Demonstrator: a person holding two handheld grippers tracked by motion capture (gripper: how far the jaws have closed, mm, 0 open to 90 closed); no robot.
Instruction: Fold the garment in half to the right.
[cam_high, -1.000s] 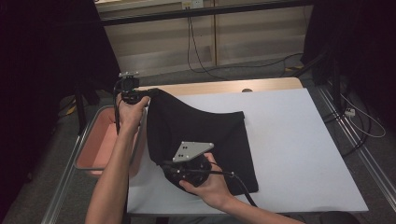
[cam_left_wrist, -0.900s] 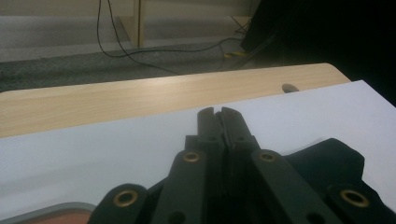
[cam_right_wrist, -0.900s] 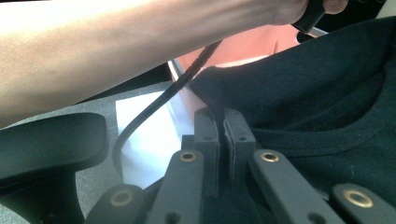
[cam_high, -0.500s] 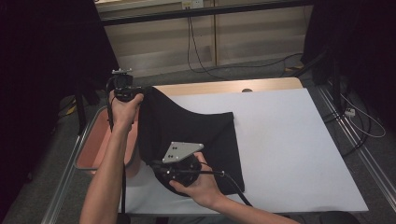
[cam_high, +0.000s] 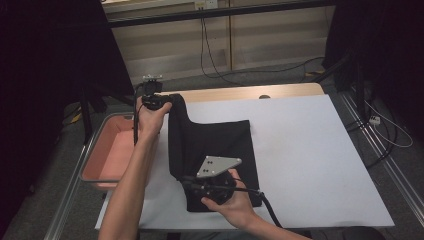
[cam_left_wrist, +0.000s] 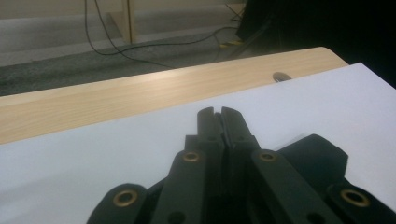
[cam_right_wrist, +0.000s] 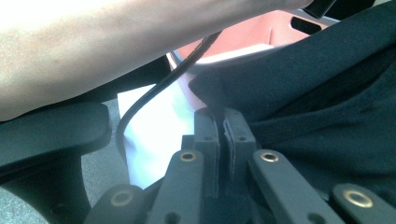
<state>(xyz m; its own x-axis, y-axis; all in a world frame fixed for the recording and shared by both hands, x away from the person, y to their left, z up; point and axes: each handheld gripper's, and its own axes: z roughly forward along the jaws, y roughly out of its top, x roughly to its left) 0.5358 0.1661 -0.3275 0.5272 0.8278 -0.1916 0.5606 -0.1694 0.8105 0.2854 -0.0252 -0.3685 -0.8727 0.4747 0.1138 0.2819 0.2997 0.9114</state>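
A black cloth lies on the white table sheet, and its far left corner is lifted off the surface. My left gripper is shut on that raised corner. In the left gripper view the jaws are pressed together, with the cloth hanging to their lower right. My right gripper, topped by a grey plate, sits at the cloth's near left corner. In the right gripper view its jaws pinch a folded edge of the cloth.
A pink tray stands off the table's left side. A wooden strip with a small hole runs along the far edge. The other arm's forearm and cable cross the right gripper view. Cables lie on the floor beyond.
Both grippers drifted slightly left, then came back to the right, taking the cloth along. The lifted far corner has followed the left gripper, and both grips have held.
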